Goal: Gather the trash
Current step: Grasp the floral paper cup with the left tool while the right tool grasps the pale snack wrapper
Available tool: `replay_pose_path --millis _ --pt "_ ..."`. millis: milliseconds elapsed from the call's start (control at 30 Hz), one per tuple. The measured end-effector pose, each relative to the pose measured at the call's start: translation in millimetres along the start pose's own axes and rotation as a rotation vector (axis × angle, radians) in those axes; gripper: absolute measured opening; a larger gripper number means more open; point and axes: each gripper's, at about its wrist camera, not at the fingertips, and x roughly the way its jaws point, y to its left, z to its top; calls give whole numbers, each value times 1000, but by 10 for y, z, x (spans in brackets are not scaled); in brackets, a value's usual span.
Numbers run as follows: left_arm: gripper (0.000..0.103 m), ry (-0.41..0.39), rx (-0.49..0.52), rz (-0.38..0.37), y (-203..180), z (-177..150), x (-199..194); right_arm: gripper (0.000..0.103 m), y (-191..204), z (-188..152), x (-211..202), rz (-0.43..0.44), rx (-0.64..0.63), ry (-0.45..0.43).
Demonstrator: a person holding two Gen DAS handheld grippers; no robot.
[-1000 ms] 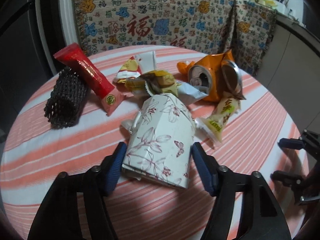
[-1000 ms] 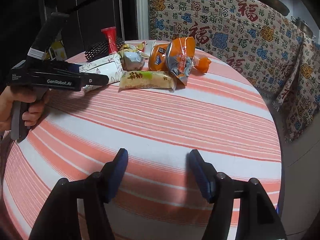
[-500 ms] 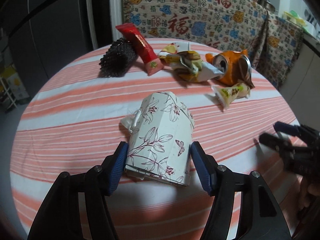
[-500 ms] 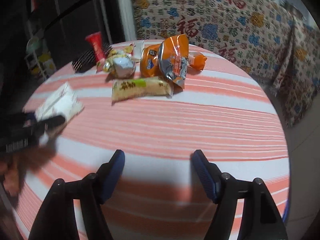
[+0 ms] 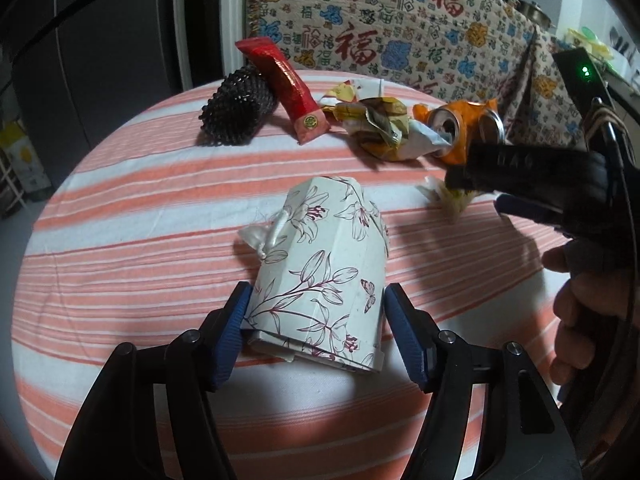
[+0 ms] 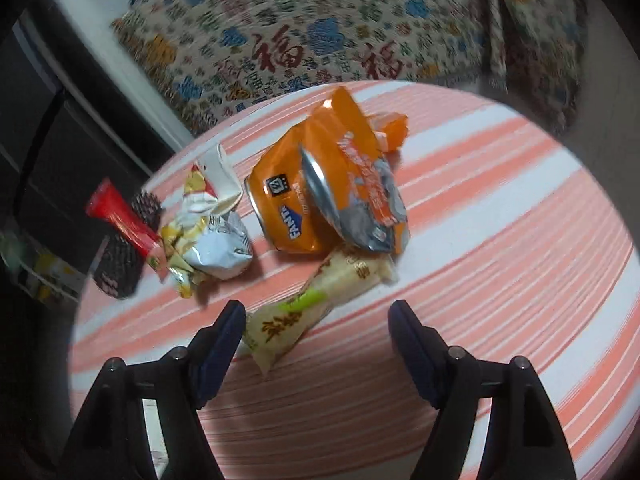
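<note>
Trash lay scattered across the far half of the round striped bench [image 5: 120, 208], well ahead of the left tongs [image 5: 316, 320]. Between those tongs sat a floral paper box [image 5: 320, 272], lying on the bench. Their jaws were opening: the left pad touched the box's side, and the right pad stood just clear of it. Beyond the box were a black mesh sleeve [image 5: 236, 112], a red wrapper [image 5: 288, 88] leaning on it, a crumpled yellow wrapper [image 5: 380, 124] and a crushed orange can [image 5: 456, 132]. To the right of the left tongs a hand [image 5: 580, 312] held the right tongs' dark body.

The right tongs [image 6: 316, 332] hovered over the bench with jaws apart and closing. A pale long snack packet [image 6: 320, 300] lay just ahead, its near end close beside the left pad, though whether they touched could not be told. Past it sat the orange can [image 6: 288, 208] with an orange foil bag [image 6: 360, 184] draped over it. Left of those lay a white crumpled wrapper [image 6: 220, 240], the red wrapper [image 6: 124, 220] and the mesh sleeve [image 6: 120, 268]. That view was blurred.
</note>
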Motion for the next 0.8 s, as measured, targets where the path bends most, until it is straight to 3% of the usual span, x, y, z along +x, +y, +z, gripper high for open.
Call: replay_pose_path --millis 33,67,167,333,433,533,700,800 --pt "69 1 2 1 -5 -2 0 62 61 -23 11 -37 -66 0" --pt "69 1 2 0 -5 -7 -3 49 89 -55 -3 -38 -119 4" --pt "70 1 -1 -11 8 -16 -12 39 -12 -137 -117 8 -229 45" --pt "81 18 41 -10 -57 -21 0 39 -422 -213 -403 0 -407 71" --pt "87 33 83 12 -112 -19 24 46 -762 -194 -542 5 -398 36" --pt "90 46 106 26 -131 -16 36 53 -1005 -211 -569 84 -335 42" --pt "90 57 77 0 -39 34 28 59 -1090 -180 -590 182 -221 51" --pt "81 57 63 -31 -17 68 13 58 -966 -256 -538 138 -268 55"
